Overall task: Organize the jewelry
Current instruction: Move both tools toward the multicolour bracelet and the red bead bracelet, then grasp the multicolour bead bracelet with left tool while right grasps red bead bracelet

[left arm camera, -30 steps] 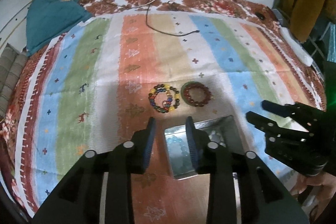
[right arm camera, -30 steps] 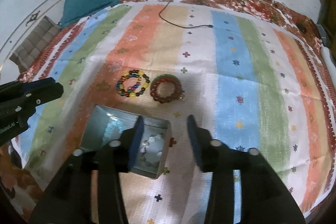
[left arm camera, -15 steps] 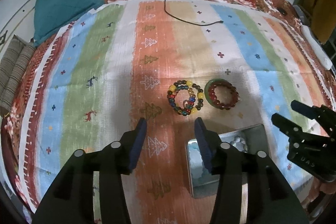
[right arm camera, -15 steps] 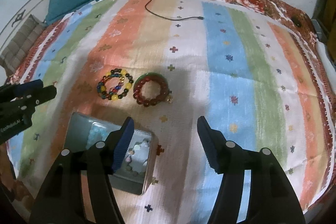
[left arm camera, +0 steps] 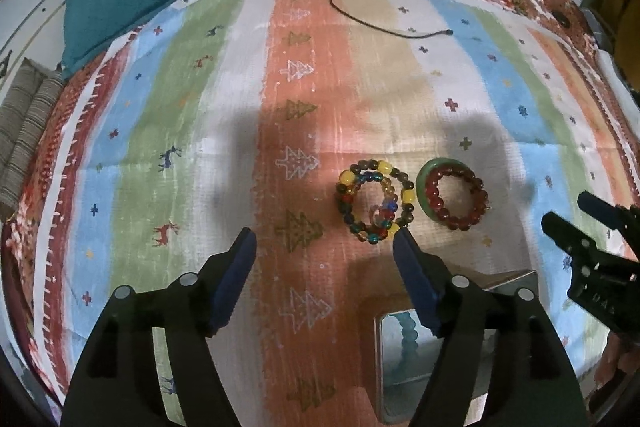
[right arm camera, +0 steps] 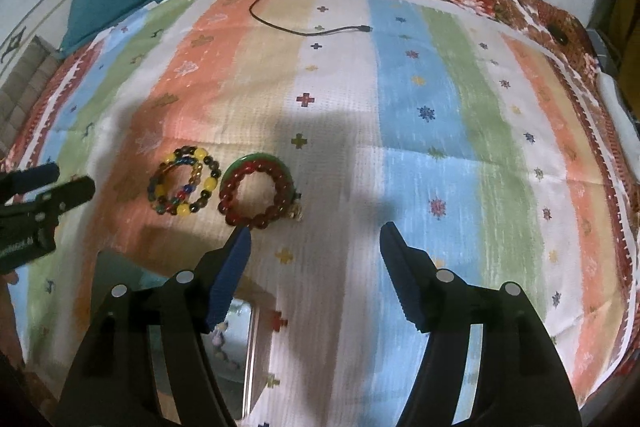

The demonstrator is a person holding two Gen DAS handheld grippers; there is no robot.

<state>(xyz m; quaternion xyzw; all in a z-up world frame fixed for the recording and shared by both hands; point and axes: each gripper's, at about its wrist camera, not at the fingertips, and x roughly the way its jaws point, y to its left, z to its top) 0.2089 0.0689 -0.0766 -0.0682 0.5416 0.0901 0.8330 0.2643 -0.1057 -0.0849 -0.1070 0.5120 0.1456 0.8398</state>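
Multicoloured bead bracelet (left arm camera: 374,201) lies flat on striped cloth (left arm camera: 192,131), just left of dark red bead bracelet (left arm camera: 460,201) stacked on green bangle (left arm camera: 425,175); metal tin (left arm camera: 384,359) nearer, holding pale beads

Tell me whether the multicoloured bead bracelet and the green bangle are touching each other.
Apart. The left wrist view shows a strip of striped cloth between the multicoloured bead bracelet and the green bangle; the right wrist view shows the same gap.

Dim, warm indoor light from above, broad soft shadows across the striped cloth (left arm camera: 400,99), strong fisheye bending with black corners (both views), slight motion blur, colours muted and grainy, faint glare on the metal tin (left arm camera: 386,367)
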